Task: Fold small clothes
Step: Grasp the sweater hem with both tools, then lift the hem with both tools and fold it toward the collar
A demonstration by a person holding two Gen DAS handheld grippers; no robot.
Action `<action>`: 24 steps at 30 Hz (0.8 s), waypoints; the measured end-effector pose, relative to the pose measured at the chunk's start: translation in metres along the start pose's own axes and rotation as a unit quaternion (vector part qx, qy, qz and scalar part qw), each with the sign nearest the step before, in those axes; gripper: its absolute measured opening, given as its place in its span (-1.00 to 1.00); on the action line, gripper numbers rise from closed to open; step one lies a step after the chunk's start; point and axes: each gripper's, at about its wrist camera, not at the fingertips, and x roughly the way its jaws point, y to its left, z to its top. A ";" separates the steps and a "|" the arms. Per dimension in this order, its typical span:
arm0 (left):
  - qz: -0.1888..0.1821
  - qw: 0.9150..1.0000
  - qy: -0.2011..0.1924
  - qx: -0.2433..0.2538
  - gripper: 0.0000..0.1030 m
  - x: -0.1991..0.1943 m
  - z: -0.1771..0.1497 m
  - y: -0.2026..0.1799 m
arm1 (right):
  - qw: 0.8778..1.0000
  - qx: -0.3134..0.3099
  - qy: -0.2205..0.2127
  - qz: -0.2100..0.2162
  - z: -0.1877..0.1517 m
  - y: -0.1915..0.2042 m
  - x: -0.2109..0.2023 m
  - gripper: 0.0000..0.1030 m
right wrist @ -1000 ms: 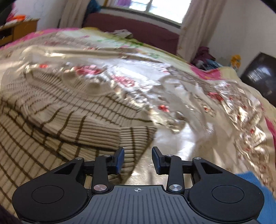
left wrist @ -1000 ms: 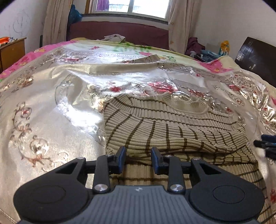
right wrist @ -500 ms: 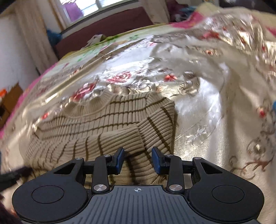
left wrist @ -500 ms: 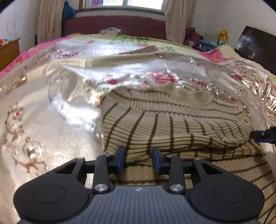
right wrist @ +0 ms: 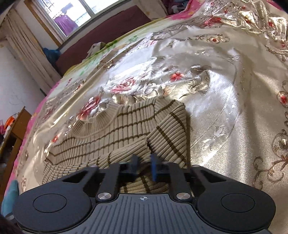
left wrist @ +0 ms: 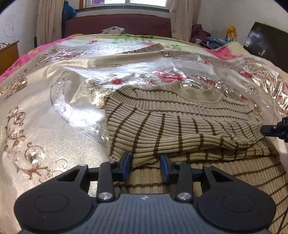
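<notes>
1. On the shiny floral bedspread (left wrist: 54,136) lies the striped beige sweater (left wrist: 180,129), sleeves folded across its body.
2. My left gripper (left wrist: 145,166) hangs spread over the near-left folded edge.
3. My right gripper (right wrist: 144,166) stands narrowed; whether it pinches the knit, I cannot tell.
4. Far off: maroon headboard (left wrist: 117,25), curtains (left wrist: 48,21), wooden cabinet (right wrist: 19,126) at the left.

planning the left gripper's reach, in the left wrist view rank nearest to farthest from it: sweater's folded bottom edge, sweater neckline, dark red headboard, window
From the left gripper:
1. Sweater's folded bottom edge, right at the fingertips.
2. Sweater neckline, further up the bed, slightly right.
3. Dark red headboard, at the bed's far end.
4. Window, above and behind the headboard.
</notes>
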 end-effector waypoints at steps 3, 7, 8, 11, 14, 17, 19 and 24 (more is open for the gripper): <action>-0.015 1.000 -0.025 -0.011 -0.20 -0.013 0.000 0.003 | 1.000 0.015 -0.011 0.017 0.001 -0.004 -0.010 -0.90; -0.023 0.998 -0.050 -0.018 -0.20 -0.022 0.005 0.006 | 0.999 0.025 -0.026 0.030 -0.002 -0.010 -0.027 -0.91; -0.021 0.998 -0.049 -0.019 -0.20 -0.021 0.007 0.006 | 0.999 0.027 -0.025 0.029 -0.004 -0.013 -0.027 -0.92; -0.010 0.999 -0.027 -0.022 -0.20 -0.008 0.009 0.006 | 1.000 0.022 -0.013 0.008 -0.009 -0.016 -0.021 -0.92; -0.001 1.000 0.001 -0.018 -0.19 0.004 0.004 0.006 | 1.000 0.003 0.002 -0.019 -0.017 -0.013 -0.011 -0.92; 0.002 1.000 0.000 -0.008 -0.18 0.000 0.003 0.004 | 0.999 -0.021 -0.001 -0.034 -0.020 -0.008 -0.010 -0.91; 0.001 1.000 -0.003 -0.010 -0.19 -0.005 0.004 0.004 | 0.998 -0.035 -0.010 -0.044 -0.021 -0.004 -0.016 -0.86; -0.007 1.000 -0.020 -0.019 -0.19 -0.014 0.008 0.005 | 0.993 -0.094 -0.043 -0.057 -0.025 0.014 -0.034 -0.77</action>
